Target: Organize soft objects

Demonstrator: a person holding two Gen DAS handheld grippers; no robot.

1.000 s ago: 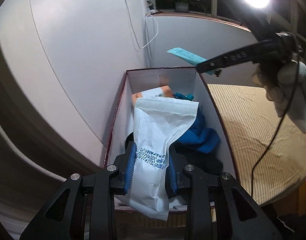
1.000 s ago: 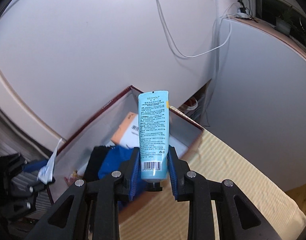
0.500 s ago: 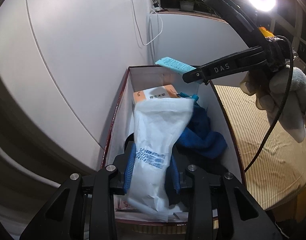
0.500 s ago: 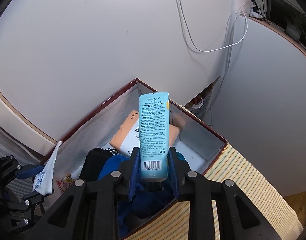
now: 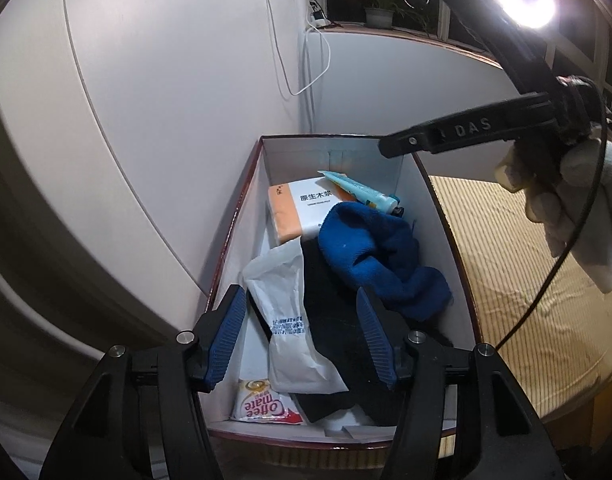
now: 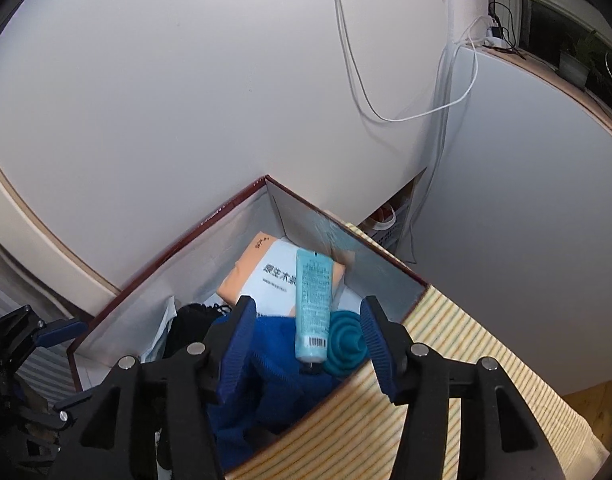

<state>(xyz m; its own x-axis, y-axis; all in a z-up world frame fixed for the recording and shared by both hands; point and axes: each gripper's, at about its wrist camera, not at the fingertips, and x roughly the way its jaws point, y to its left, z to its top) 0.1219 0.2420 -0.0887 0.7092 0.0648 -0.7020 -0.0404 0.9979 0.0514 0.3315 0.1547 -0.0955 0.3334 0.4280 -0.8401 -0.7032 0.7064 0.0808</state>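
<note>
Two grippers hang over one box (image 5: 242,216), and both have their fingers spread wide with nothing in them. The left gripper (image 5: 302,340) is over the near end of the box. Under it lies a white bag (image 5: 294,320), flat on a black cloth (image 5: 334,320). The right gripper (image 6: 306,344) is over the far end. Below it a light blue tube (image 6: 313,304) rests on an orange and white tissue pack (image 6: 266,276), with its cap end touching a blue cloth (image 6: 266,364). A teal funnel (image 6: 344,344) sits just beside the tube. A coffee packet (image 5: 262,404) lies at the near wall.

The soft things are all inside the box now, so this step looks like the letting go. To do it well, each gripper should lift straight up with the fingers held wide, so no pad snags the bag or the tube and pulls it back out. The bag is thin and light, so a slow lift is best. The tube leans a bit and could roll off the pack, so the right gripper should not bump it. The striped bed (image 5: 506,280) beside the box is where to look for more.
</note>
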